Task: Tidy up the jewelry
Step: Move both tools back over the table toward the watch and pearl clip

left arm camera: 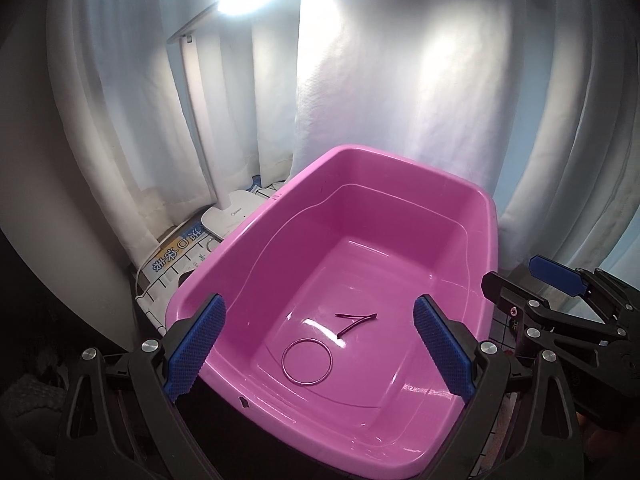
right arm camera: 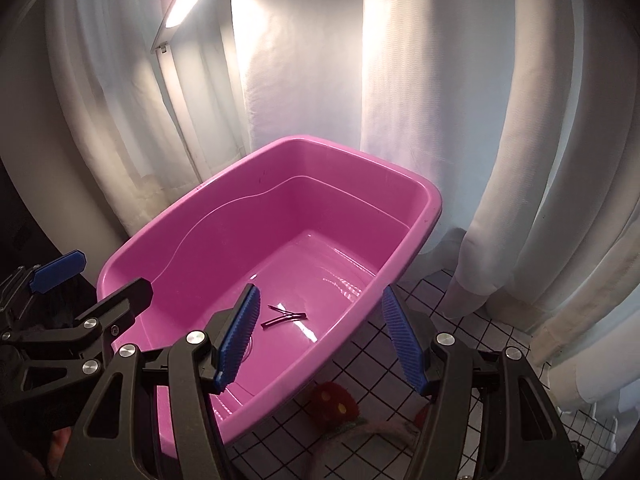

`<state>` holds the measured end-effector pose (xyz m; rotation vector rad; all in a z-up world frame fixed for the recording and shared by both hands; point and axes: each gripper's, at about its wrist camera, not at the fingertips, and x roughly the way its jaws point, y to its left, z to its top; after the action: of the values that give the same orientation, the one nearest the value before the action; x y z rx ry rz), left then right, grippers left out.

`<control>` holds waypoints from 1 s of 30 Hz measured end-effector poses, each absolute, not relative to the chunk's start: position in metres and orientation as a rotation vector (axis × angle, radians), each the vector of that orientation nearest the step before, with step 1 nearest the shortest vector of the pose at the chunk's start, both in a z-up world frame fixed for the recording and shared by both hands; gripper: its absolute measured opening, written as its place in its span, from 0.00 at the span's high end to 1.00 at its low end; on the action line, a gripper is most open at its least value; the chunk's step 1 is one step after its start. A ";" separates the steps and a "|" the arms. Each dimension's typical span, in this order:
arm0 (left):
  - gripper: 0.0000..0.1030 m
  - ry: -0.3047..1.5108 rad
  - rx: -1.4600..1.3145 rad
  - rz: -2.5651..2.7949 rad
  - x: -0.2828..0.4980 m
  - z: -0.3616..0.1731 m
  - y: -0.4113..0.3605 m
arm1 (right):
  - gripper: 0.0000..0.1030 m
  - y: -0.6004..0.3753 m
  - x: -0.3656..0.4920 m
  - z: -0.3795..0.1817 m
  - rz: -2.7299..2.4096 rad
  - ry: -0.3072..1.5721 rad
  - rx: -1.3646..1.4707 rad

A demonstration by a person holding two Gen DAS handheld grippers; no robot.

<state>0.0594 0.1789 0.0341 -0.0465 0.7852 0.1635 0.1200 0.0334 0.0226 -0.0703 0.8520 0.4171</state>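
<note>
White curtains (left arm camera: 380, 100) hang behind everything, with a white desk lamp (left arm camera: 230, 216) standing at their foot and its lit bar glaring overhead. In front of them sits a pink plastic tub (left arm camera: 490, 216), the largest thing on the bench (right arm camera: 460, 320), whose cover is white with a black grid.

The left tongs (left arm camera: 320, 350) are spread wide, holding nothing, their blue pads poised above the near end of the tub, one pad over the near left rim and the other over the right part of the basin. The right tongs (right arm camera: 320, 340) are likewise wide apart and empty; the left pad hangs over the tub's interior while the right pad is outside the tub's right wall, so the wall runs between them.

On the tub floor lies a thin ring bangle (left arm camera: 307, 362), flat, between the left tongs' pads and slightly nearer the left one. Just beyond it, close but apart, lies a dark hairpin (left arm camera: 356, 323) bent in a narrow V. From the right wrist view the hairpin (right arm camera: 285, 316) lies just right of the left pad; the bangle is hidden there.

A red toy (right arm camera: 332, 400) lies on the bench beside the tub.
</note>
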 end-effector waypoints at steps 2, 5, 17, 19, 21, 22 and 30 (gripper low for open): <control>0.10 0.778 -0.038 0.146 0.054 0.037 0.169 | 0.41 0.022 0.112 0.025 0.399 0.846 -0.065; 0.10 0.773 -0.032 0.114 0.048 0.040 0.152 | 0.41 0.001 0.096 0.028 0.348 0.842 -0.064; 0.10 0.784 0.041 -0.022 0.029 0.039 0.069 | 0.41 -0.106 0.050 0.026 0.173 0.844 0.028; 0.10 0.789 0.054 -0.043 0.026 0.036 0.053 | 0.41 -0.124 0.042 0.025 0.150 0.846 0.043; 0.10 0.794 0.070 -0.063 0.023 0.033 0.038 | 0.41 -0.139 0.037 0.022 0.129 0.851 0.059; 0.10 0.797 0.076 -0.072 0.021 0.032 0.031 | 0.41 -0.146 0.035 0.019 0.119 0.854 0.066; 0.09 0.834 0.106 -0.134 0.009 0.010 -0.020 | 0.41 -0.202 0.005 -0.004 0.045 0.876 0.120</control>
<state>0.0087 -0.0196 0.0102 0.1058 0.8337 -0.1340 0.0048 -0.2018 -0.0038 0.1203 0.8758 0.0446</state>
